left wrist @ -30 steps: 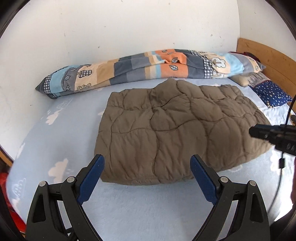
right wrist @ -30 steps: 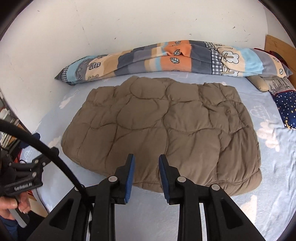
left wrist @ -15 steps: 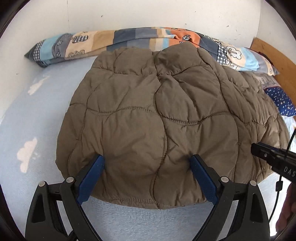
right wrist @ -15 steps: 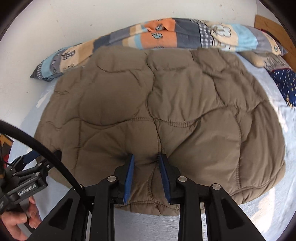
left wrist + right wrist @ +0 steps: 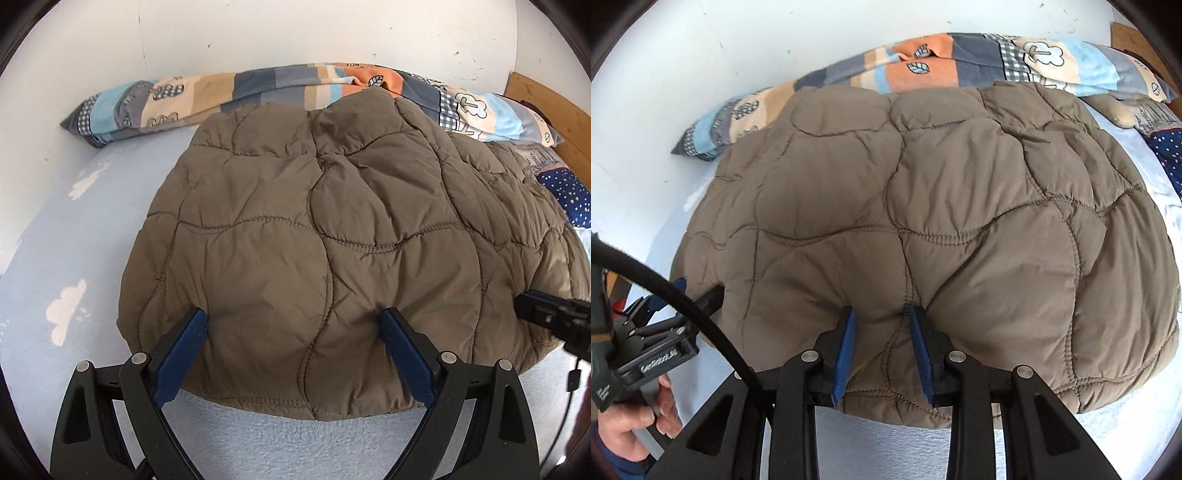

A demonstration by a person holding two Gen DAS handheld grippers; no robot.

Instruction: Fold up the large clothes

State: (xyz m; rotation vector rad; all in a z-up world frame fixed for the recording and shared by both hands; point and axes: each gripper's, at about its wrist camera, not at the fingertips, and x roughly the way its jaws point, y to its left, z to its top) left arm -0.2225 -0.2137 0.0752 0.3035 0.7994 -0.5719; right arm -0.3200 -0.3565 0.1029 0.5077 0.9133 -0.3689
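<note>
Resting folded: brown quilted jacket [image 5: 332, 251] on blue bed sheet [image 5: 55, 236].
Left gripper [image 5: 295, 325] spread wide astride its 6 o'clock hem; right gripper [image 5: 882, 317] narrowly parted (fabric between, grip unclear).

The puffy brown quilted jacket [image 5: 332, 258] fills the bed ahead of both tongs. Bare pale-blue cloud-print sheet [image 5: 66, 236] lies open left of the left tongs [image 5: 295, 350] and beneath them. Beyond the jacket, a rolled patchwork duvet [image 5: 258, 92] lines the white wall [image 5: 258, 33], blocking passage.
</note>
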